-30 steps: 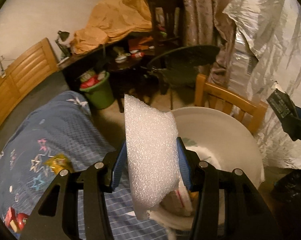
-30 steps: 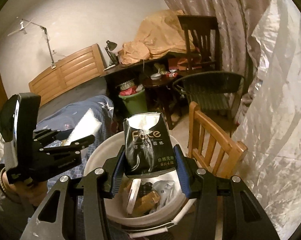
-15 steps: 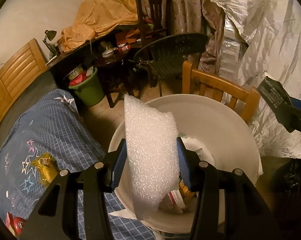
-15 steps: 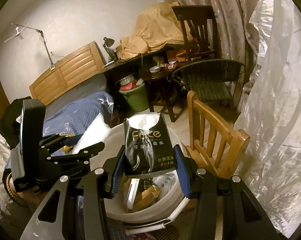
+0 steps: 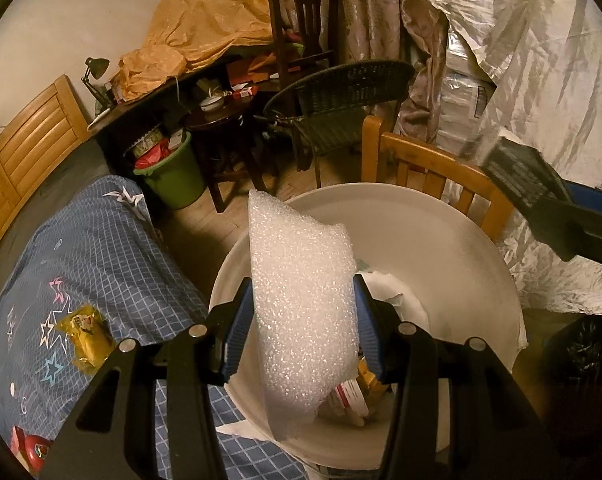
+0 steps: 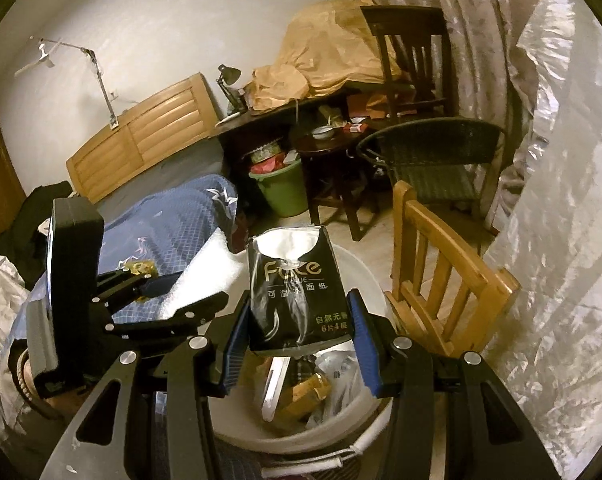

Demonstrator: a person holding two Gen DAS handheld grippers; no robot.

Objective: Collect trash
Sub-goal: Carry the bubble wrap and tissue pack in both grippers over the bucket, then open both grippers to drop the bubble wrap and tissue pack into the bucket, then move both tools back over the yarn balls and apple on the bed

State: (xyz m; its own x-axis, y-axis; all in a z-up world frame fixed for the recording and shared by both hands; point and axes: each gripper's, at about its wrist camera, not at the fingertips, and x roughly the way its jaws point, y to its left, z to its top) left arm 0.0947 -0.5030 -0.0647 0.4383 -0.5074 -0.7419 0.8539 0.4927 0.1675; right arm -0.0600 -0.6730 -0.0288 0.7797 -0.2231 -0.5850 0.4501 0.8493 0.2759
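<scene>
My left gripper [image 5: 303, 320] is shut on a white foam sheet [image 5: 301, 292] and holds it over the near rim of a white trash bucket [image 5: 461, 264]. The bucket holds paper and wrappers. My right gripper [image 6: 299, 328] is shut on a black tissue pack [image 6: 297, 296] above the same bucket [image 6: 365, 276]. The left gripper [image 6: 161, 300] with its foam sheet [image 6: 209, 260] shows at the left in the right wrist view. The right gripper with the pack [image 5: 521, 168] shows at the right edge in the left wrist view.
A bed with a blue checked cover [image 5: 81, 248] lies left of the bucket, with a yellow wrapper [image 5: 87, 336] and a red item [image 5: 33, 450] on it. A wooden chair [image 5: 429, 164] stands behind the bucket. A green bin [image 5: 173, 176] and a dark wicker chair [image 5: 341, 96] stand further back.
My left gripper has moved with the foam sheet from over the bed edge to over the bucket. My right gripper has stayed over the bucket with the pack, shifting slightly.
</scene>
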